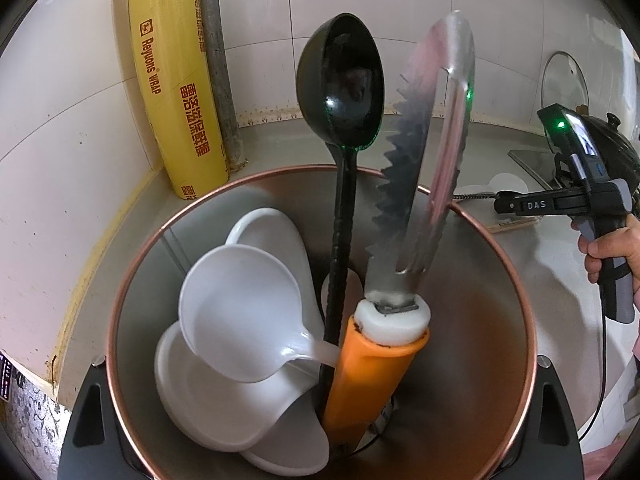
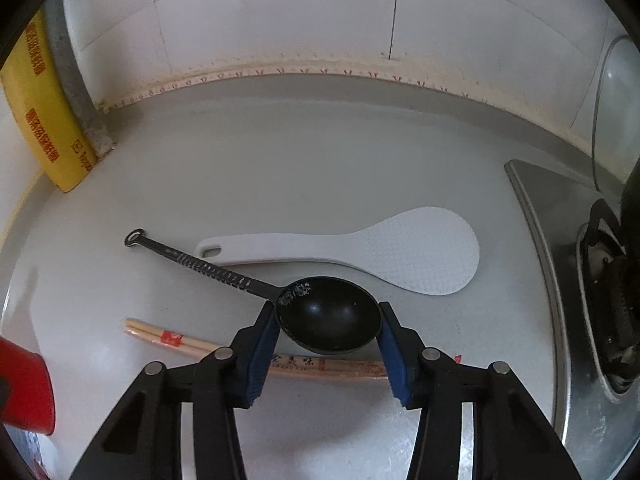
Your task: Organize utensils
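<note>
**Right gripper closes in on the black ladle**

The right gripper point(image 2: 328, 326) has its blue pads point(image 2: 262, 350) on either side of the black ladle point(image 2: 326, 324), at the bowl, touching its rim left and right. I judge this a grip on the ladle just taking hold. To do it well, squeeze squarely across the bowl's widest part: that round, glossy plastic could squirt out of a slanted pinch, and the long ribbed handle stretching far-left will want to swing on the lift.

Under the bowl, on the near side, lie the wooden chopsticks point(image 2: 280, 362), pale and printed red; lift straight up so they aren't dragged. Just beyond rests a white rice paddle point(image 2: 400, 256), flat and dimpled, on the smooth grey counter point(image 2: 300, 152).

The left gripper point(image 1: 320, 420) clamps the steel holder point(image 1: 500, 300), copper-rimmed, by its sides. Inside stand another black ladle point(image 1: 340, 92), white spoons point(image 1: 240, 312) and an orange-handled toothed scraper point(image 1: 404, 184).
</note>
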`<action>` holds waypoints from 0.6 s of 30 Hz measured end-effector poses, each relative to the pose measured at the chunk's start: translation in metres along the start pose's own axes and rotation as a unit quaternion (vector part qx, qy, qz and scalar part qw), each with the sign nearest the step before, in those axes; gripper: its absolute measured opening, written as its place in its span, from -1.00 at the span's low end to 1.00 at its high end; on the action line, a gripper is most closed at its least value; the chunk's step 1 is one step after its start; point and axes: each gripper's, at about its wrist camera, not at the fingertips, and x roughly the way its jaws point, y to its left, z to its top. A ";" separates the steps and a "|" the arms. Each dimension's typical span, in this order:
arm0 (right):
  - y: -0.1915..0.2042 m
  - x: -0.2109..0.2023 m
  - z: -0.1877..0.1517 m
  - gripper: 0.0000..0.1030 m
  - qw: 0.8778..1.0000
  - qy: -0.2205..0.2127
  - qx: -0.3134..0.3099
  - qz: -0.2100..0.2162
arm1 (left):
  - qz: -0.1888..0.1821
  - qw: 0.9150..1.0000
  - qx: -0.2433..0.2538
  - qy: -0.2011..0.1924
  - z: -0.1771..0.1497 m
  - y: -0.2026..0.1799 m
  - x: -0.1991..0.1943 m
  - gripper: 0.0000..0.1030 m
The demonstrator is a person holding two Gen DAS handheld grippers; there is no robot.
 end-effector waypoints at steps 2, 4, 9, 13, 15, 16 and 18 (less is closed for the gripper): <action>0.001 -0.009 -0.002 -0.02 1.000 -0.007 0.001 0.004 | 0.000 1.000 0.000 0.000 0.000 0.000 0.001 0.76; 0.002 -0.017 -0.005 -0.03 1.000 -0.015 0.003 0.008 | 0.000 1.000 0.000 0.000 0.000 0.000 0.000 0.76; 0.006 -0.041 -0.011 -0.04 0.999 -0.034 -0.003 0.021 | -0.003 1.000 -0.004 0.002 -0.002 0.002 0.001 0.76; 0.010 -0.053 -0.020 -0.06 0.999 -0.040 -0.009 0.035 | -0.004 1.000 -0.005 0.001 -0.003 0.002 0.001 0.76; 0.013 -0.059 -0.027 -0.08 0.998 -0.037 -0.007 0.044 | -0.005 1.000 -0.006 0.000 -0.006 0.002 -0.001 0.76; 0.013 -0.061 -0.030 -0.09 0.998 -0.035 -0.008 0.047 | -0.005 1.000 -0.006 0.000 -0.007 0.002 -0.001 0.76; 0.015 -0.067 -0.040 -0.11 0.998 -0.034 -0.013 0.052 | -0.005 1.000 -0.006 -0.001 -0.008 0.003 -0.003 0.76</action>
